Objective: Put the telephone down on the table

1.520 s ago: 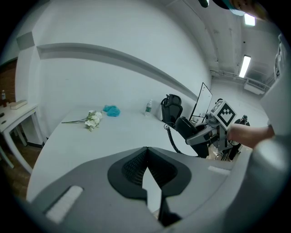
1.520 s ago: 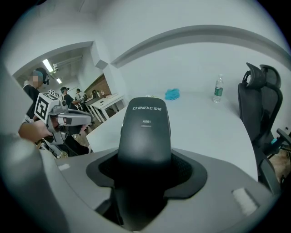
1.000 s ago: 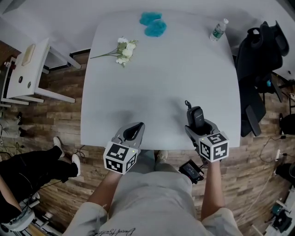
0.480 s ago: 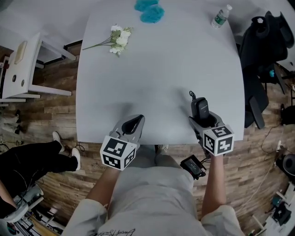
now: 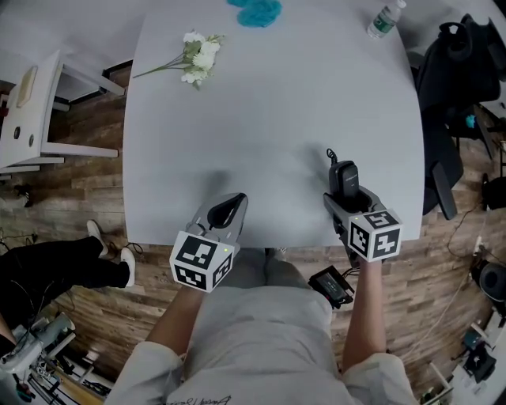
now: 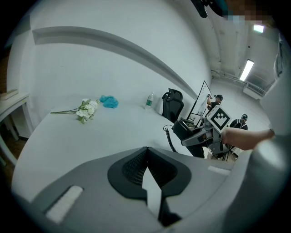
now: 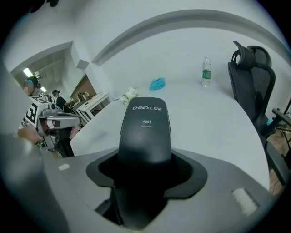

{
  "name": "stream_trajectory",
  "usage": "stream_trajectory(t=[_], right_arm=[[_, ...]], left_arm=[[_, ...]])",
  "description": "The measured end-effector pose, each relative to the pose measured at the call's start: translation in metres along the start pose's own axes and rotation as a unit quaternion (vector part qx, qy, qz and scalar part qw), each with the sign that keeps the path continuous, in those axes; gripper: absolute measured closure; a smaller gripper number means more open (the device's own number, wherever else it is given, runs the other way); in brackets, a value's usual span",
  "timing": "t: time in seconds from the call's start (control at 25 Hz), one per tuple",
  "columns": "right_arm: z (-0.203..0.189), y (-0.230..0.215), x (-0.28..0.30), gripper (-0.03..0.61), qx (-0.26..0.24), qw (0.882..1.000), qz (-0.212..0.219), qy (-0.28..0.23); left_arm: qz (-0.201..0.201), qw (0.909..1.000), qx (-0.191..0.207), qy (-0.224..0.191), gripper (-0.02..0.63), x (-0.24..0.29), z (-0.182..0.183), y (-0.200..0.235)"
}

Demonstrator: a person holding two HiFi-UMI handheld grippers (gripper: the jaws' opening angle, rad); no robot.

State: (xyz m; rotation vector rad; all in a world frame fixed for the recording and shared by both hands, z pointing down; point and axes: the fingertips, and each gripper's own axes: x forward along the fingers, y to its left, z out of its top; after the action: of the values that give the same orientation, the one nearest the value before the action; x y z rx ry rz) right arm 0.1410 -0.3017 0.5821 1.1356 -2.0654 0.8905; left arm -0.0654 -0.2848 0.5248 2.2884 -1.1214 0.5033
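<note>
Telephone [image 5: 343, 180], just one, black with a coiled cord at its far end, is clamped between the jaws of the right gripper [image 5: 349, 204], over the near right part of the white table [image 5: 277, 119]. On the far side are one sprig of white flowers [image 5: 194, 65], one teal fluffy bundle [image 5: 257, 11] and one upright water bottle [image 5: 385, 19], all well apart from it. One black chair [image 5: 451, 87] stands to the right. The left gripper [image 5: 225, 212] hangs at the near edge, jaws together on nothing.
</note>
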Motion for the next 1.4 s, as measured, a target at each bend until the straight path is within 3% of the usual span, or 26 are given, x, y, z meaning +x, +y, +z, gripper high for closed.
stream_trajectory(t=[0.24,1.4], right_arm=[[-0.005,0.0,0.017,0.296,0.0,1.0,0.004,0.016],[-0.029,0.03,0.077,0.296,-0.009,0.997,0.038,0.068]], left_arm=[[-0.003,0.9999,0.01,0.013,0.597,0.005,-0.009,0.002],[-0.002,0.9993,-0.019,0.034,0.597,0.008,-0.026,0.027]])
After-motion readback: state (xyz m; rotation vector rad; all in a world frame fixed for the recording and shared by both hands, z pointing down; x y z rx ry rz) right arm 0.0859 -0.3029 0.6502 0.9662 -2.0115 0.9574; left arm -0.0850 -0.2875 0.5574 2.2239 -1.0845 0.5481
